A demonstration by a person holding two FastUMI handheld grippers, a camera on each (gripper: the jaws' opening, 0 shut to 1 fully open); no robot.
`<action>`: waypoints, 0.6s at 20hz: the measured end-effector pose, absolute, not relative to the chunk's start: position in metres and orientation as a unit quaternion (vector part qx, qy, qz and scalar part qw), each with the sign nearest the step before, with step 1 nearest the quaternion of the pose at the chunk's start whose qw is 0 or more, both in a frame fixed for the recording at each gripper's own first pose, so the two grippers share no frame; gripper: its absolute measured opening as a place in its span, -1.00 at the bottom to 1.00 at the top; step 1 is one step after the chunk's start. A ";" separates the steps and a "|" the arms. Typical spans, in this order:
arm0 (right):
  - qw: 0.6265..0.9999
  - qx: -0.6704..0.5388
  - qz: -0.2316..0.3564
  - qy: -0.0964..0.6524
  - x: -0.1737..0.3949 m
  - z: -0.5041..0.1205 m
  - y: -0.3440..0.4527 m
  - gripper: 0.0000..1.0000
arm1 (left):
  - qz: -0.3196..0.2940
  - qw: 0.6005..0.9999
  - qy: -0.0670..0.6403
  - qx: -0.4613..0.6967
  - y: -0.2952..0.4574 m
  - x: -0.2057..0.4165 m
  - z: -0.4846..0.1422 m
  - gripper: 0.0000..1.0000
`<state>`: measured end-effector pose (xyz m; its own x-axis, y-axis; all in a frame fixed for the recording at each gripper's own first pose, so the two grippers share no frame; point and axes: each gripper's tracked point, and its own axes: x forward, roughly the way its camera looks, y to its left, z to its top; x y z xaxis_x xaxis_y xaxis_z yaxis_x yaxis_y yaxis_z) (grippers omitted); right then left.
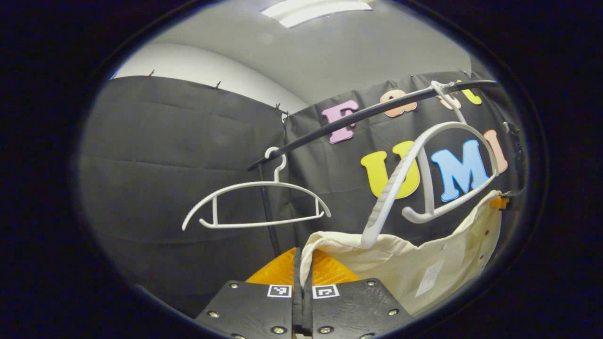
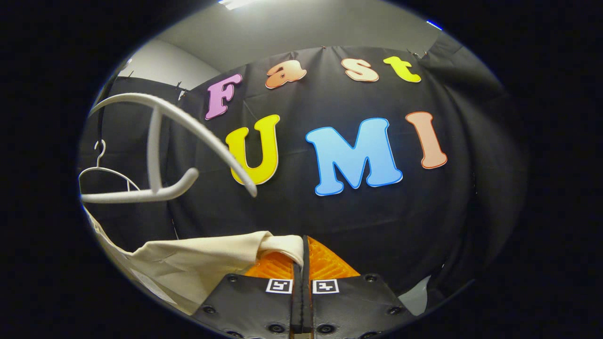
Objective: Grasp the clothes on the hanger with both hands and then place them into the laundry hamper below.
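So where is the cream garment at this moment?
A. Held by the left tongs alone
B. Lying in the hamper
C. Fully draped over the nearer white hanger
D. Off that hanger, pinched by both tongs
D: the cream garment hangs below the bare nearer hanger, one edge pinched in the left tongs and another in the right tongs.

Each gripper (image 1: 301, 282) (image 2: 301, 278) is built from two flat dark plates (screws along the edges), and a small square black-and-white marker is borne by each plate.
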<state>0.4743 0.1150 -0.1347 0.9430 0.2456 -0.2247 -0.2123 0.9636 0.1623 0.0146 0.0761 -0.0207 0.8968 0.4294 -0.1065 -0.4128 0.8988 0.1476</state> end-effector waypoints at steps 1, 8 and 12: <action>0.983 0.064 0.119 0.124 0.466 -0.137 0.115 -0.97 | 0.218 0.972 0.071 0.061 0.076 0.013 -0.021 -0.96; 0.981 0.048 0.134 0.131 0.397 -0.139 0.126 -0.97 | 0.200 0.975 0.079 0.055 0.072 0.008 -0.023 -0.96; 0.978 0.052 0.151 0.135 0.353 -0.133 0.139 -0.98 | 0.180 0.979 0.081 0.053 0.067 0.007 -0.021 -0.98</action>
<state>0.3533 0.1387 -0.1326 0.9179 0.3101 -0.2476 -0.2822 0.9488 0.1423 0.0066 0.0675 -0.0209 0.9218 0.3618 -0.1394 -0.3446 0.9292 0.1333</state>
